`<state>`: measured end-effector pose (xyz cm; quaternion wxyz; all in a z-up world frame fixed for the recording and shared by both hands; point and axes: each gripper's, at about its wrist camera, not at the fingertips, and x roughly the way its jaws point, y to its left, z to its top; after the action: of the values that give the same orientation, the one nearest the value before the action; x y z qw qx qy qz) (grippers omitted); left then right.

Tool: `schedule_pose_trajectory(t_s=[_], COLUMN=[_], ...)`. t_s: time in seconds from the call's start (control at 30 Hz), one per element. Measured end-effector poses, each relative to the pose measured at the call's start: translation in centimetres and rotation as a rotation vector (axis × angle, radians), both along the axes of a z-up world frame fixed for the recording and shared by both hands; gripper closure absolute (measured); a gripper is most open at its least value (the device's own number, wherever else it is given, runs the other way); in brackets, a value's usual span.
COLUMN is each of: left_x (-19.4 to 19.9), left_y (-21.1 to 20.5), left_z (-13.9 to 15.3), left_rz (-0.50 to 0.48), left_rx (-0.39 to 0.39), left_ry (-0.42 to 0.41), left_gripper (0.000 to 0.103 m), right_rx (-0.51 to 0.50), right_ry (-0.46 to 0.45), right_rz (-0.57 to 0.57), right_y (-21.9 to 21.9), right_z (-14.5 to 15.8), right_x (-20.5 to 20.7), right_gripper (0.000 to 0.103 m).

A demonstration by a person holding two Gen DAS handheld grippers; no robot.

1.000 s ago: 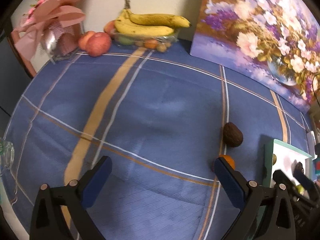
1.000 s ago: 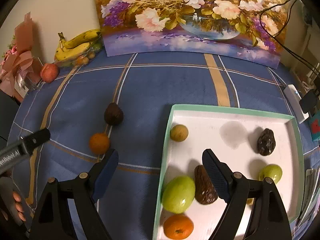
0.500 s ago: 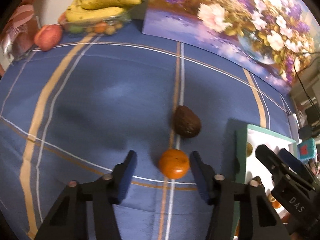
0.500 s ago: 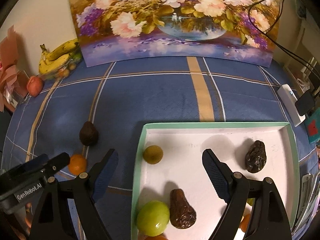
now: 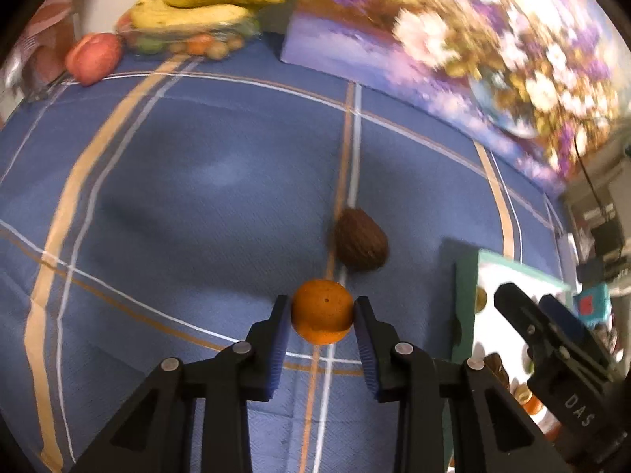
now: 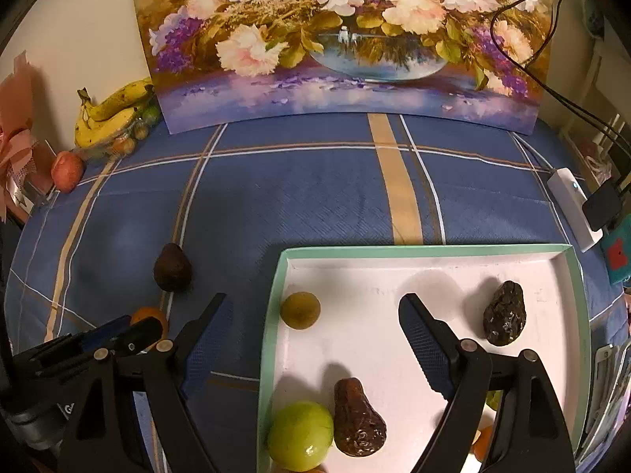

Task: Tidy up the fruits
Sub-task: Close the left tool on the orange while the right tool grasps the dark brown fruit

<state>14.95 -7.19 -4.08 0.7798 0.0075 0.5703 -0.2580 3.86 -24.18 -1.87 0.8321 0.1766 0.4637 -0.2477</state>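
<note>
Blue cloth spreads wide around left tongs (image 5: pixel 321 317) clamping the orange (image 5: pixel 322 317) (right tongs (image 6: pixel 311 339) gape over the tray (image 6: pixel 272 315)).

The left tongs (image 5: pixel 322 317) sit at lower centre of the left wrist frame, both blue pads pressed against an orange (image 5: pixel 322 316). The right tongs (image 6: pixel 311 339) fill the bottom of the right wrist frame, spread wide, holding nothing.

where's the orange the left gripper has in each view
Left wrist: orange low centre, between the left gripper's fingers.
Right wrist: orange at lower left, half hidden behind the left gripper.
Shared landmark: the dark avocado on the cloth just beyond it.
</note>
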Motion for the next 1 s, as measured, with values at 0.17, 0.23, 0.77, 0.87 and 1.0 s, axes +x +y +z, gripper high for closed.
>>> schedule_pose_trajectory(t_s=[0.17,0.23,0.77,0.87,1.0], left_x=[1.4,1.8,4.4,4.6,4.8], left_y=[2.6,3.4,6.0,6.1,6.1], left_z=[1.2,1.5,1.7,1.4,1.1], left_rz=[0.082,0.108,0.194,0.198,0.195], left_rx=[-0.013,-0.023,-0.088,-0.09,-0.094], left_ry=[-0.038,-0.047,-0.033,-0.024,-0.019], left_gripper=[0.069,0.069,0.069,0.069,0.069], right_rx=[0.007,0.018,0.125,0.122,0.117], right_ry=[-0.059,-0.087,-0.063,-0.038,-0.008], right_rz=[0.02,0.034,0.164,0.181,0.185], right_y=[0.9,1.5,5.5,6.1,6.2], right_z=[0.7,0.9,-2.2,-3.0,-3.7], right_x=[0.5,1.0,8.3,9.3,9.9], right_gripper=[0.017,0.017,0.053,0.058,0.063])
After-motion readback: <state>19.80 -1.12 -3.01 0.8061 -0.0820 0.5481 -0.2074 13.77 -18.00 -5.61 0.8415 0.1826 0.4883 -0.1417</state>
